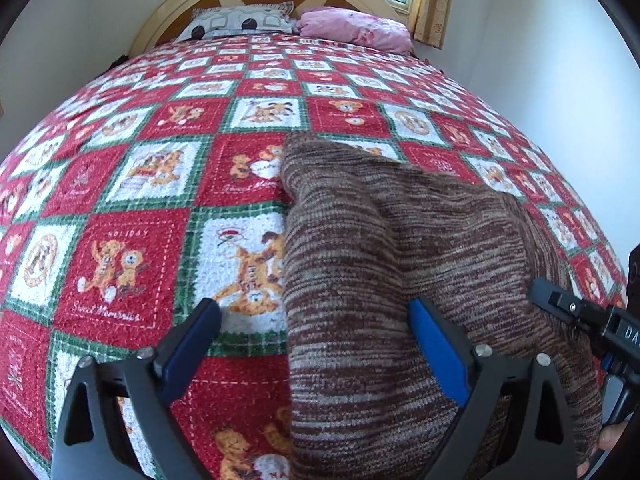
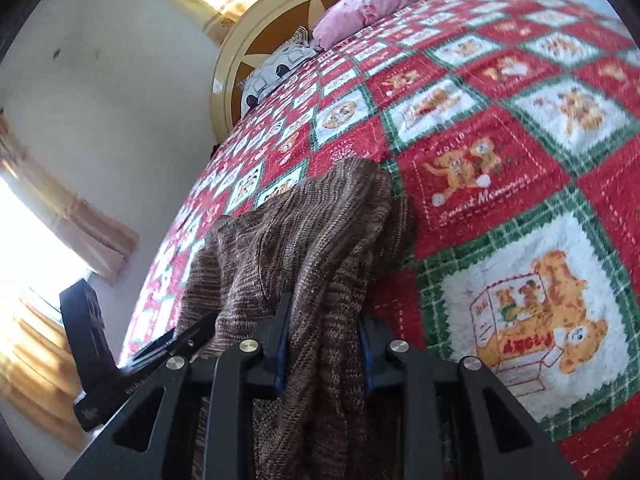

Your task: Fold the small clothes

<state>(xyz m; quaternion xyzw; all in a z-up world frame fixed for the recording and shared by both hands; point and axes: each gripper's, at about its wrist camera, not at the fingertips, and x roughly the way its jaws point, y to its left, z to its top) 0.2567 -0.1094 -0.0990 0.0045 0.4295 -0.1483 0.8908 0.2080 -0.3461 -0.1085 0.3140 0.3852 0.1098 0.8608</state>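
Sweater lay bunched on the bed's quilt; my right tongs pinched its knit fabric, while my left tongs gaped wide over its edge, gripping nothing.

knit garment lower end cut off, hidden

Teddy-bear bedspread, patterned pillow, pink pillow, headboard.
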